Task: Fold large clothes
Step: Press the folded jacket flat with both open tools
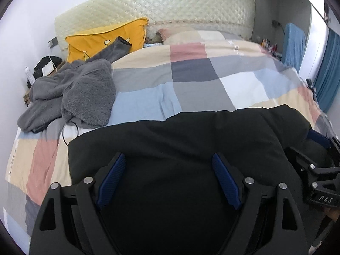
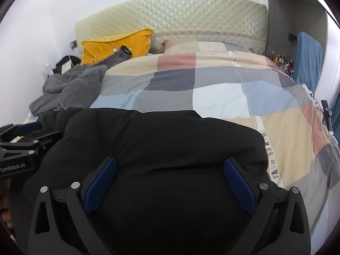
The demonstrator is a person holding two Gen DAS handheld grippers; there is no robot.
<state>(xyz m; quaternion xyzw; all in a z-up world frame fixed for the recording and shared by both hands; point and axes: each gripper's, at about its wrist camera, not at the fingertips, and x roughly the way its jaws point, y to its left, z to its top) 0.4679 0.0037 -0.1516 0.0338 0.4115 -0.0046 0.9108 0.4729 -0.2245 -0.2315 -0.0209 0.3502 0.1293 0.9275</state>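
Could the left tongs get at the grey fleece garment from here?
Probably yes. The left tongs stand open over the black garment, holding nothing, and the grey fleece garment lies uncovered ahead to their left on the checked duvet.

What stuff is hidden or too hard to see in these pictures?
- Black garment: both views; its near part hidden behind the tongs, type unclear.
- Bottles beside the bed: too small, both views.
- Right tongs: left view; tips buried in fabric, cut by the edge.

The right gripper (image 2: 170,165), its blue pads spread wide, hangs over a black garment (image 2: 161,140) lying on the checked duvet (image 2: 212,85); a grey fleece (image 2: 72,89) lies heaped beside a yellow pillow (image 2: 119,44).
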